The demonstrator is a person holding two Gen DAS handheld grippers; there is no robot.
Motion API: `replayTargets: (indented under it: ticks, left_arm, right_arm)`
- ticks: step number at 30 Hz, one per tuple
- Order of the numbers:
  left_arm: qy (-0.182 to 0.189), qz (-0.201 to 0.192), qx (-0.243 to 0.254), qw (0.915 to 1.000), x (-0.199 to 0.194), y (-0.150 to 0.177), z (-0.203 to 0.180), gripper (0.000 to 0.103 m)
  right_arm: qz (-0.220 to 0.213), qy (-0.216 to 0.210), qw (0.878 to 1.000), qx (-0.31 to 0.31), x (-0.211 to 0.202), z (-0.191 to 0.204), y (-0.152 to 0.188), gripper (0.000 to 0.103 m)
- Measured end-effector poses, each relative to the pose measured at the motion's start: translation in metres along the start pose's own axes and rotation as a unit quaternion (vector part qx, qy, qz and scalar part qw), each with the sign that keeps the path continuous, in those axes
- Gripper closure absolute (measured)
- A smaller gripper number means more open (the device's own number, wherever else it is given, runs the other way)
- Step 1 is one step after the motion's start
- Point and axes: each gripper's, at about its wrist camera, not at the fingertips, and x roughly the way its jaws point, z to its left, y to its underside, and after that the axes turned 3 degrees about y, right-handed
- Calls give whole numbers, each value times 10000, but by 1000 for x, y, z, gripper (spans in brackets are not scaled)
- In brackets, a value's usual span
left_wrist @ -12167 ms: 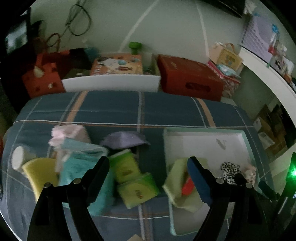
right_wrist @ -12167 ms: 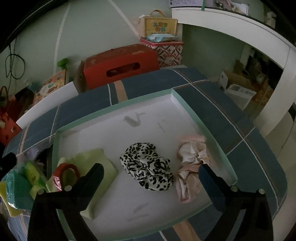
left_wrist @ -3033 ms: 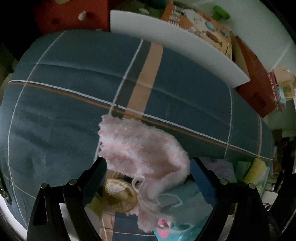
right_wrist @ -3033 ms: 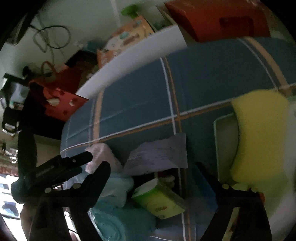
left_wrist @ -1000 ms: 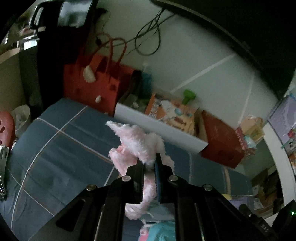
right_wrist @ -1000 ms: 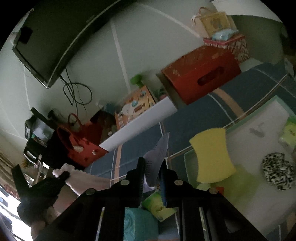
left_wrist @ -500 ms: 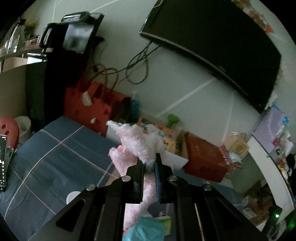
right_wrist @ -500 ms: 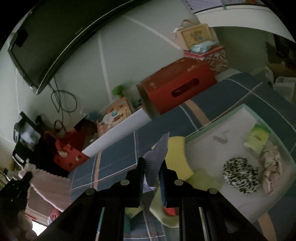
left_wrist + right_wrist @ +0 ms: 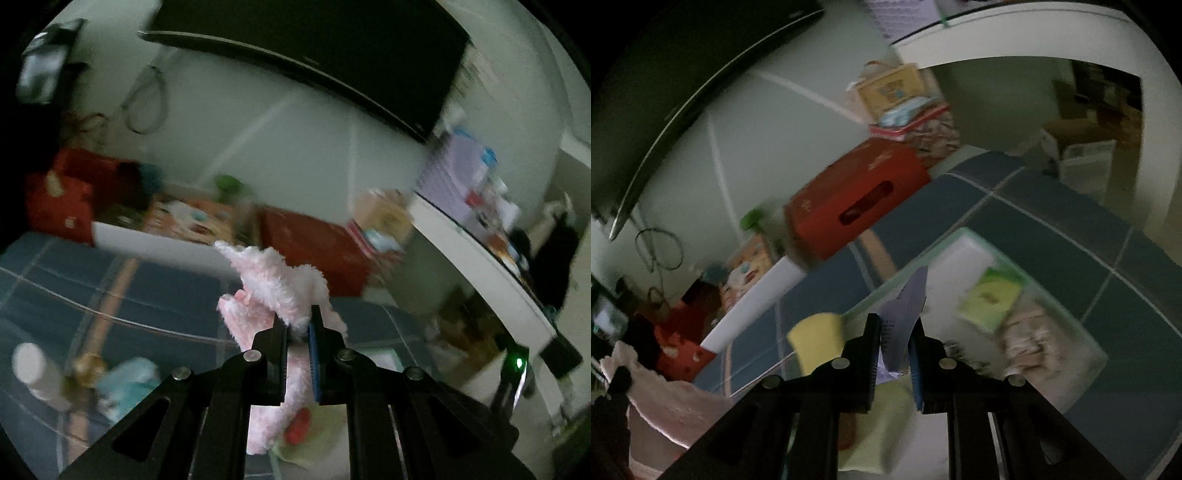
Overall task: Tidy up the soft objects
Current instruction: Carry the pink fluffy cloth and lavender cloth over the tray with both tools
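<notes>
My left gripper is shut on a fluffy pink cloth and holds it in the air above the bed; the same cloth shows at the lower left of the right wrist view. My right gripper is shut on a pale lavender cloth and holds it over the near edge of the white tray. In the tray lie a yellow sponge, a green packet, a pale pink cloth and a light green cloth. Both views are blurred.
The blue plaid bed cover carries a teal cloth, a white cup and a gold object. Behind the bed stand a red box, a white board and a red bag.
Both grippers have swung right with their cloths. The right gripper now hangs over the tray's edge. The left view has turned from the red bag toward the red box and shelf.
</notes>
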Motion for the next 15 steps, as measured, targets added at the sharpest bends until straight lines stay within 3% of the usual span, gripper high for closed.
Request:
replayTargets:
  ticks: [6, 15]
  left_arm:
    - [536, 533, 228, 9969, 39, 22, -40, 93]
    - [638, 1170, 299, 9906, 96, 53, -51, 93]
  right_arm:
    - [-12, 150, 9997, 217, 1, -29, -9, 87]
    - [232, -243, 9990, 308, 26, -33, -5, 87]
